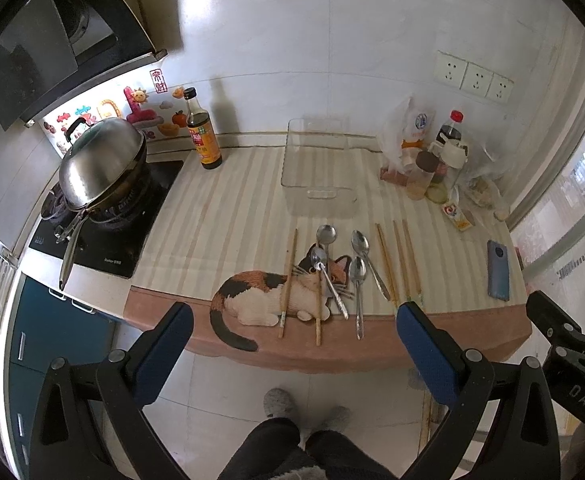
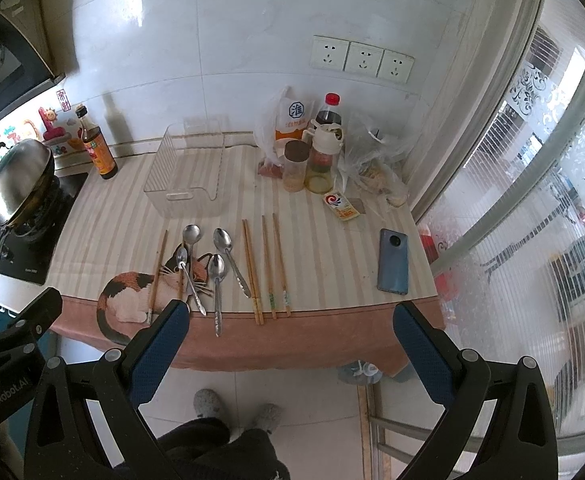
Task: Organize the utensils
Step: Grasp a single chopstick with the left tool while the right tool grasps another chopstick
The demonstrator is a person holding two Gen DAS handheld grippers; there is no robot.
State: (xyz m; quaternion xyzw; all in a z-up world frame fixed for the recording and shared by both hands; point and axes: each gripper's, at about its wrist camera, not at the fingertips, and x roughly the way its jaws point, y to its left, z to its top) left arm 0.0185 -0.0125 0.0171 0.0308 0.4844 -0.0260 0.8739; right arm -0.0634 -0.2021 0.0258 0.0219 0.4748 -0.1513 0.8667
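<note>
**Both tools wide open above the counter edge, utensils lying loose**

The left tool (image 1: 294, 334) hangs in front of the counter (image 1: 472, 328), its blue fingers spread wide with nothing between them. The right tool (image 2: 292, 330) is held just beside it, equally wide apart and empty.

On the striped cloth (image 1: 232, 216) four spoons (image 1: 359, 242) lie near the front edge, bowls pointing to the wall; two of them cross over the printed cat (image 1: 260, 296). One chopstick (image 1: 288, 284) lies left of the spoons over the cat's body, another (image 1: 317, 312) runs under the crossed spoons, and three more chopsticks (image 2: 268, 264) lie side by side to the right of the spoons. A clear plastic bin (image 1: 318, 164) stands empty behind the utensils, near the wall.

A blue phone (image 2: 393, 262) lies at the right end of the counter. A dark sauce bottle (image 1: 202, 132) stands by the stove, where a lidded wok (image 1: 100, 160) sits. Jars and bags (image 2: 316, 148) cluster at the back right
</note>
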